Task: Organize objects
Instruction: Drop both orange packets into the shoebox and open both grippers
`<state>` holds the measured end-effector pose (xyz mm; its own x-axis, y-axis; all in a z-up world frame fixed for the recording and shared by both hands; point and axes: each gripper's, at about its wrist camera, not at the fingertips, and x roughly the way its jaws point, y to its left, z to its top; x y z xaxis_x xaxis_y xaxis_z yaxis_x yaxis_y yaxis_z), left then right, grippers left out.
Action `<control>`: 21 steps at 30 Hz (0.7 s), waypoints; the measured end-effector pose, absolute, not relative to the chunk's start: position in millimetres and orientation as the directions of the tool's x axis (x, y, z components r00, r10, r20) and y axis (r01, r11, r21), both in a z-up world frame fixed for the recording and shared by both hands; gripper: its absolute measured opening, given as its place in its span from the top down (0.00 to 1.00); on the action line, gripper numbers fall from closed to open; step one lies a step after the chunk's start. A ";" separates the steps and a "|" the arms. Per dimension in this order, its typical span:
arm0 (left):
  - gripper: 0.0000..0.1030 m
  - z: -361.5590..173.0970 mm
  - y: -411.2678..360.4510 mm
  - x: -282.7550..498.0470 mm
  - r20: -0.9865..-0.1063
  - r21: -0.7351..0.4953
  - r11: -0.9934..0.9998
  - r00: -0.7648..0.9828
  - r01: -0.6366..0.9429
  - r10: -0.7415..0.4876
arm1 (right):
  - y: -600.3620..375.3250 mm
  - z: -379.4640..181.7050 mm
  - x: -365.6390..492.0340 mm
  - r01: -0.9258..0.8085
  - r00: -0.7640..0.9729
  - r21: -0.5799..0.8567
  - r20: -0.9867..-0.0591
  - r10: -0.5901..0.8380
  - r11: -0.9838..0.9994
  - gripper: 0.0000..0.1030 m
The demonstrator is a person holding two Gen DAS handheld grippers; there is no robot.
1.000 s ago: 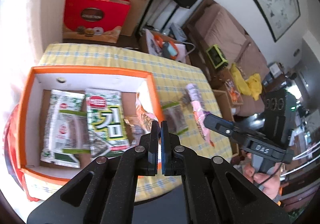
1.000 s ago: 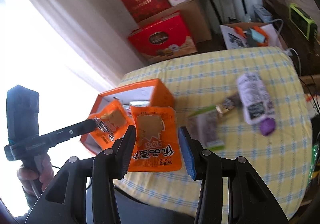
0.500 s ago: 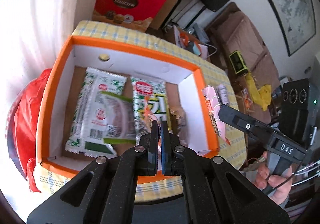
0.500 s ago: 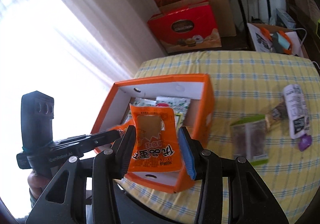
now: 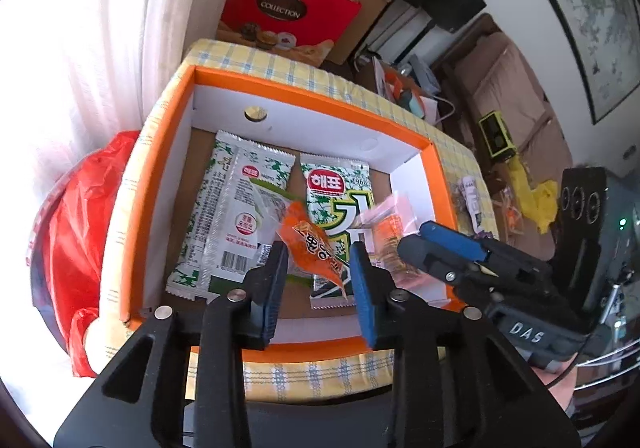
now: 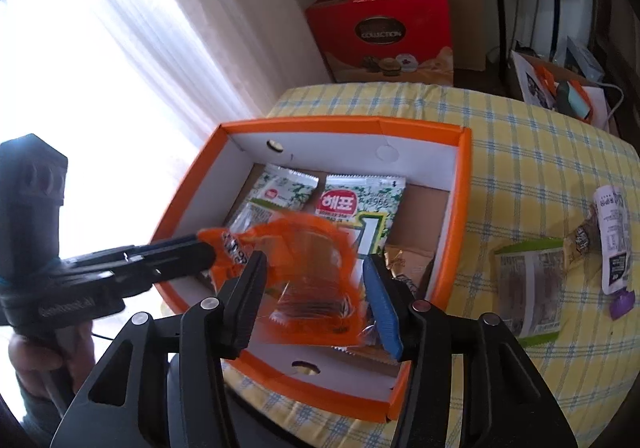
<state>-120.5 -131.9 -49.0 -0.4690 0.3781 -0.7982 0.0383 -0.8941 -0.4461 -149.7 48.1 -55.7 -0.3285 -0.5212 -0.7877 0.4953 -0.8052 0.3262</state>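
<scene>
An orange box with white inner walls sits on the yellow checked table; it also shows in the right wrist view. Two green-and-white seaweed packets lie flat inside. My left gripper is open over the box, with an orange snack packet loose between its fingers. My right gripper is open, with a blurred orange snack packet between its fingers, above the box. In the right wrist view the left gripper's fingers touch another orange packet's corner.
On the table right of the box lie a green-edged packet, a small brown bar and a white pouch with a purple cap. A red plastic bag hangs left of the table. Red gift boxes stand on the floor behind.
Both grippers moved from the table's edge to over the box. My left gripper opened from shut, and its orange packet now hangs loose. My right gripper's packet is dropping.
</scene>
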 end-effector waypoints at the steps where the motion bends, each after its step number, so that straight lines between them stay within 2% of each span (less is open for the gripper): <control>1: 0.67 -47.2 -132.5 -119.7 -0.798 -0.441 -0.897 -0.474 0.038 0.372 | 46.6 -55.9 -150.3 0.496 -0.337 0.312 -0.791 -0.511 -0.811 0.48; 12: 0.50 -35.4 -129.1 -114.9 -0.794 -0.424 -0.905 -0.491 0.024 0.359 | 65.5 -30.6 -144.0 0.490 -0.374 0.338 -0.751 -0.545 -0.803 0.44; 14: 0.50 -33.5 -125.5 -114.2 -0.796 -0.410 -0.912 -0.494 0.015 0.350 | 70.5 -24.0 -141.5 0.488 -0.390 0.333 -0.743 -0.543 -0.807 0.41; 16: 0.43 -31.4 -120.7 -113.2 -0.802 -0.385 -0.923 -0.498 0.008 0.331 | 76.5 -18.4 -139.4 0.481 -0.407 0.329 -0.738 -0.539 -0.813 0.38; 17: 0.35 -30.0 -118.2 -112.5 -0.803 -0.371 -0.929 -0.504 0.006 0.318 | 79.8 -16.2 -138.7 0.476 -0.413 0.327 -0.736 -0.536 -0.816 0.38; 21: 0.33 -24.6 -109.9 -110.0 -0.804 -0.333 -0.943 -0.522 -0.004 0.286 | 92.7 -9.5 -135.0 0.458 -0.452 0.291 -0.737 -0.502 -0.840 0.33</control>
<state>-110.0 -109.9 -24.6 -0.5219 0.2858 -0.8037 -0.0041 -0.9430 -0.3327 -135.0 92.7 -9.5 -0.4521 -0.5020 -0.7373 0.4580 -0.8400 0.2911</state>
